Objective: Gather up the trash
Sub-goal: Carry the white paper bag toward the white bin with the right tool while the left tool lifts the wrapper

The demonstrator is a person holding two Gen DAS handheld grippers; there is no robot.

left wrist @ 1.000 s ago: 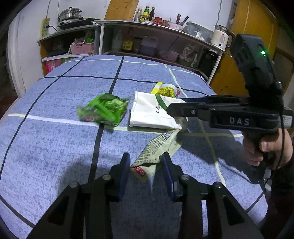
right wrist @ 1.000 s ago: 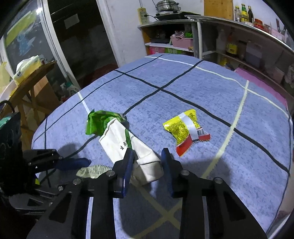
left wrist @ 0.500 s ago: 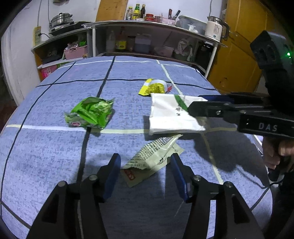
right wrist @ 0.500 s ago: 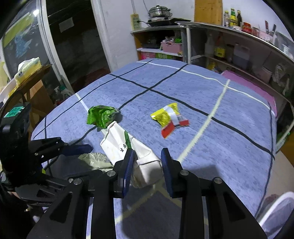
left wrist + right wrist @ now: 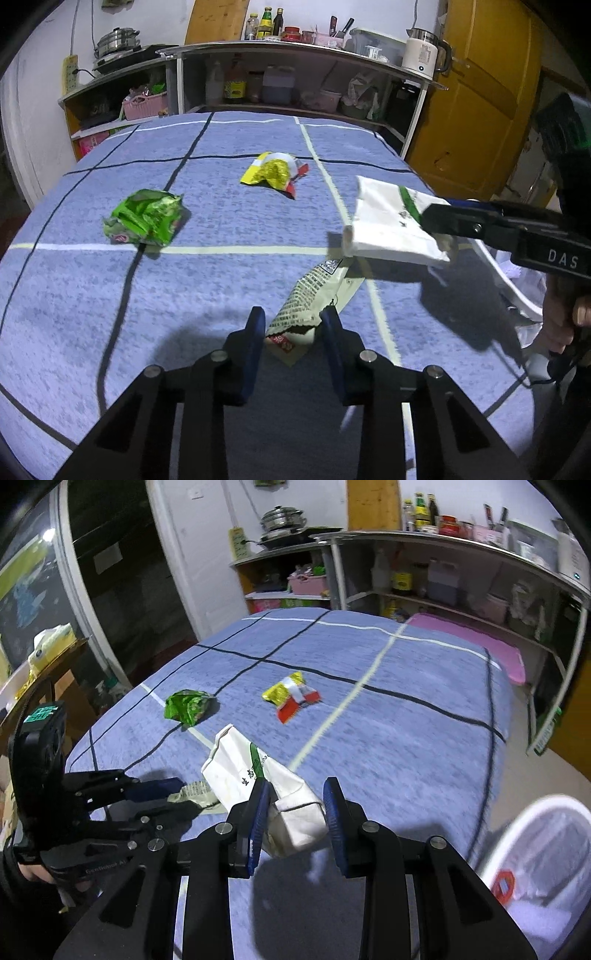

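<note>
Right gripper (image 5: 293, 814) is clamped on one end of the white bag (image 5: 258, 794) and holds it up off the table (image 5: 406, 738), free end sagging toward the cloth. The bag is paper or thin plastic, I can't tell which; it looks light, limp and creased. Gripped at a folded end, it hangs without slipping so far. Judging by the fold, a pinch on doubled material is safer than on a single sheet.

The bin (image 5: 546, 853), white and lined, sits on the floor just off the table edge, beside the right gripper. It is likely the drop spot.

Left gripper (image 5: 293, 338) has its jaws apart, one on each side of the near end of the beige wrapper (image 5: 314, 291), which lies flat on the cloth. Can't tell whether the pads touch it yet. The wrapper looks like thin, slick, weightless film. Lying flat, it is hard to get under, so the slightly lifted near end between the jaws looks like the best place to pinch. Risk: it slides on the cloth or slips out.

Green wrapper (image 5: 146, 221) is crumpled and puffy, with plenty of ridges to grab. Yellow wrapper (image 5: 273, 171) lies further back, crinkled foil, also light. Both are untouched and well apart from either gripper.
</note>
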